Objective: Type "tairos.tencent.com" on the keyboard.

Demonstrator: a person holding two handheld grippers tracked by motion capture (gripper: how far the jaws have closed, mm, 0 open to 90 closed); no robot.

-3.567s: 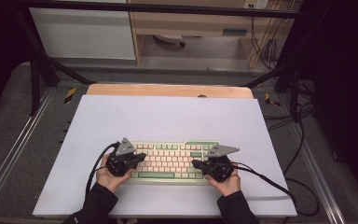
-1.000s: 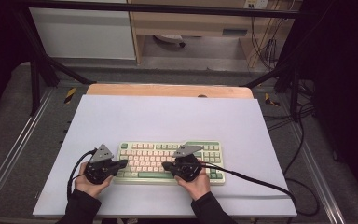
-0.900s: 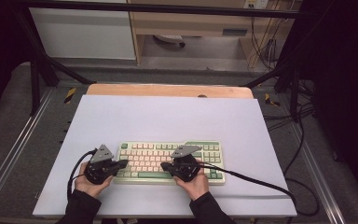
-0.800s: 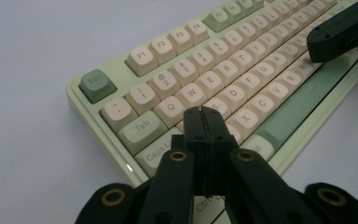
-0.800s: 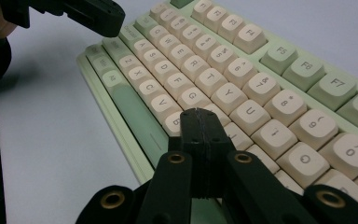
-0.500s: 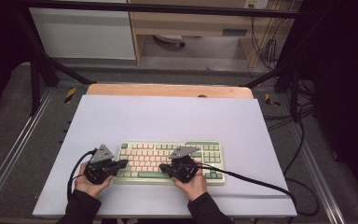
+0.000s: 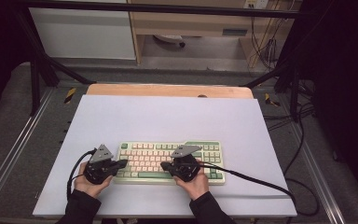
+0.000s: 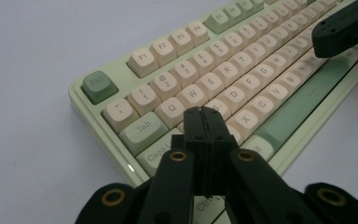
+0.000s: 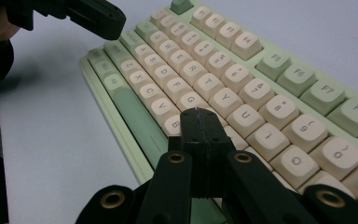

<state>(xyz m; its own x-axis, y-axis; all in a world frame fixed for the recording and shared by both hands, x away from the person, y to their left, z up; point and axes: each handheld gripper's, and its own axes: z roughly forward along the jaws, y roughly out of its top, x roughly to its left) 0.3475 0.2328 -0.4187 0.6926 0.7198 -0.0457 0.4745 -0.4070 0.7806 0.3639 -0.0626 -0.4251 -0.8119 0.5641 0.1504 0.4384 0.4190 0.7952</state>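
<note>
Pale green casing and cream keycaps identify the keyboard (image 7: 170, 162), which lies flat near the front edge of the white table (image 7: 168, 116), roughly central and square to the person. At its left end, the left gripper (image 7: 121, 164) is held low with its jaws pressed fully together and nothing between them; in the left gripper view the closed tip (image 8: 203, 122) sits over the letter rows by Caps Lock (image 8: 158, 151) and A, though whether it touches a key cannot be told from this angle. Further right, the right gripper (image 7: 164, 165) rests over the middle of the board, jaws likewise shut and empty; in its own view the tip (image 9: 200, 122) hangs above the lower letter rows, near G and H. The step in hand appears to be typing with the closed tips as pointers. The next move calls for a short, vertical press on one chosen key, the tip kept centred so that neighbouring keys are not caught.
</note>
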